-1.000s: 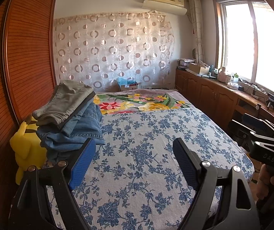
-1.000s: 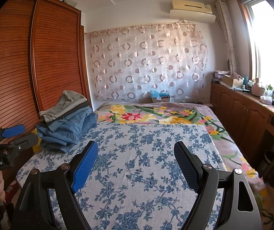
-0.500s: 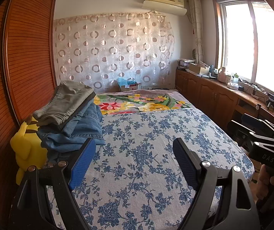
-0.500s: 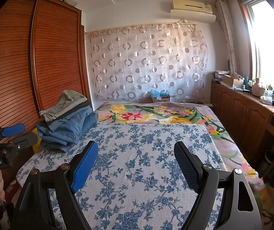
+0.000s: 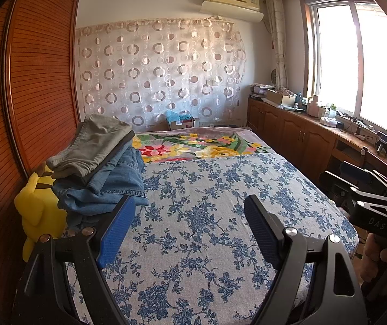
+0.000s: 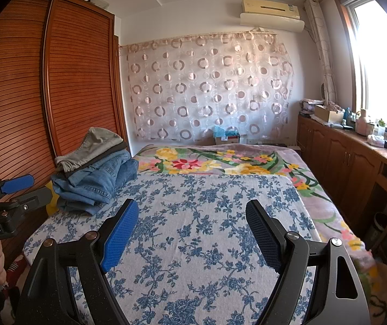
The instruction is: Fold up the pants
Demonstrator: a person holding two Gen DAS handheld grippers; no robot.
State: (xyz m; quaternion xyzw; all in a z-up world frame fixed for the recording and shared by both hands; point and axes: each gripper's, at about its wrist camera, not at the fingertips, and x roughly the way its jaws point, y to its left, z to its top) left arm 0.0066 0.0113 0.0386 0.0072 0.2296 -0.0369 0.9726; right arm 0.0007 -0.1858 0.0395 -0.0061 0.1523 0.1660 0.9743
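Observation:
A pile of pants lies at the bed's left side: grey-green pants point(image 5: 96, 146) on top of blue jeans point(image 5: 106, 187). The pile also shows in the right wrist view, grey pants point(image 6: 93, 146) over jeans point(image 6: 96, 181). My left gripper point(image 5: 189, 211) is open and empty above the blue-flowered bedspread point(image 5: 220, 216), with the pile just left of its left finger. My right gripper point(image 6: 192, 216) is open and empty over the bedspread point(image 6: 207, 230), right of the pile. Each gripper shows at the edge of the other's view.
A yellow plush toy point(image 5: 37, 211) sits beside the pile against the wooden wardrobe point(image 5: 31, 94). A flowered blanket point(image 5: 198, 146) covers the far end of the bed. Wooden cabinets point(image 5: 301, 138) with clutter run under the window on the right.
Both views have shifted only slightly. The grippers stay open and nothing on the bed has moved.

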